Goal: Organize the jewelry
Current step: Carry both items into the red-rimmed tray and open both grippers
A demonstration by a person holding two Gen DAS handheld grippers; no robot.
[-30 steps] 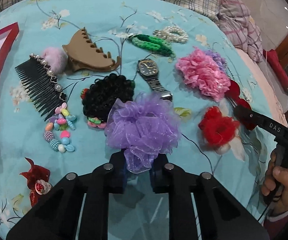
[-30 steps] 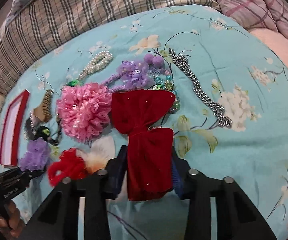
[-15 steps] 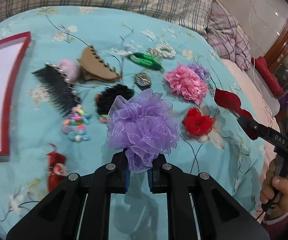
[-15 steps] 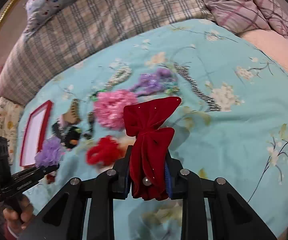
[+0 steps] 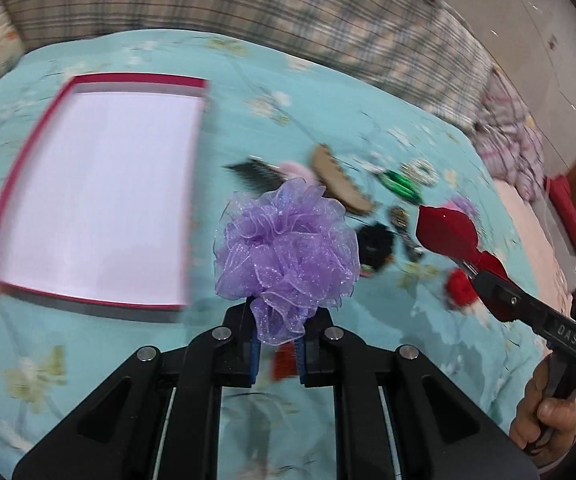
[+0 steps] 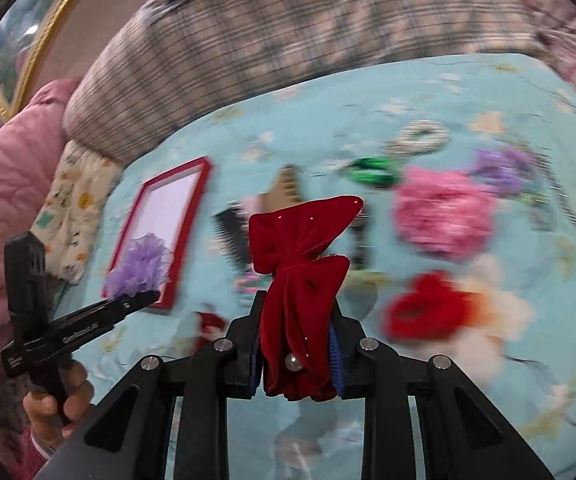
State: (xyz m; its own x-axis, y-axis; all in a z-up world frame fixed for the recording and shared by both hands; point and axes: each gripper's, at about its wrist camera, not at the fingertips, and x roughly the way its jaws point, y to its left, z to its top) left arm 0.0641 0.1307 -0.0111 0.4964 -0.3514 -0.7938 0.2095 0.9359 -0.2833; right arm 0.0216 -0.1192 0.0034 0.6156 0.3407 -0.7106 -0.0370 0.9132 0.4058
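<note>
Over the last second both grippers have lifted off the bedspread [image 5: 328, 120] and swung toward the red tray [image 5: 96, 200], now at 10 o'clock in the left view. The left gripper [image 5: 276, 344] stays clamped on the purple scrunchie [image 5: 286, 248]; the right gripper [image 6: 298, 360] grips the red bow [image 6: 300, 264]. Both pieces hang in the air, not over the tray yet, so I judge 2 drops come next.

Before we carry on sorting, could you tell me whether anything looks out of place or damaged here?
Nothing stands out. The left hand-held gripper holds the purple scrunchie and the right hand-held gripper holds the red bow, both intact. The red box lies flat. The other pieces are too blurred to judge.
</note>
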